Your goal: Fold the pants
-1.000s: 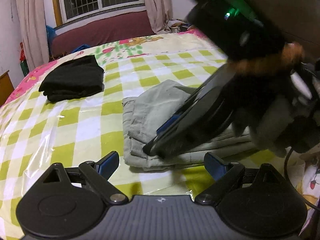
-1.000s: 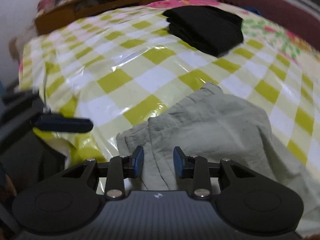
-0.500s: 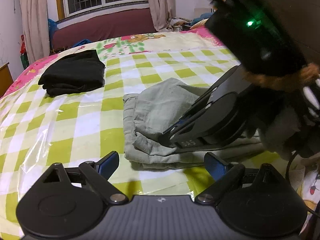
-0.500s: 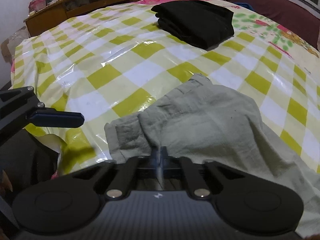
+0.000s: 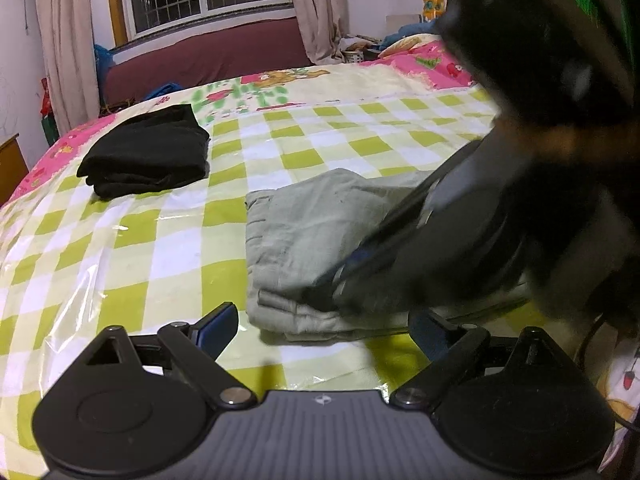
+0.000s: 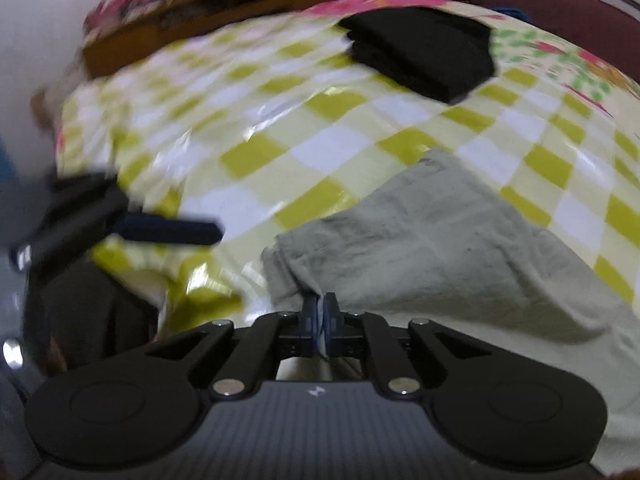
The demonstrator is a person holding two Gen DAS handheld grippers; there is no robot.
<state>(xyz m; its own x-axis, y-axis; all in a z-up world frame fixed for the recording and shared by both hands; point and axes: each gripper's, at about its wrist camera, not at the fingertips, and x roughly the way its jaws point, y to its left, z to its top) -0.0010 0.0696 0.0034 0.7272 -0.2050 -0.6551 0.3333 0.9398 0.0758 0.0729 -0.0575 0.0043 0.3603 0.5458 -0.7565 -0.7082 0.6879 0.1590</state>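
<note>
Where the grey-green pants (image 6: 440, 248) lie folded near the bed's near edge, my right gripper (image 6: 319, 320) pinches a fold of their cloth, its jaws just eased slightly. My left gripper (image 5: 324, 328) hangs wide, empty. Black folded clothes (image 5: 148, 156) sit toward the far corner.

Right tool (image 6: 319, 318) angled down, jaws pinched on fabric; left tool (image 5: 320, 324) angled down, jaws wide
</note>
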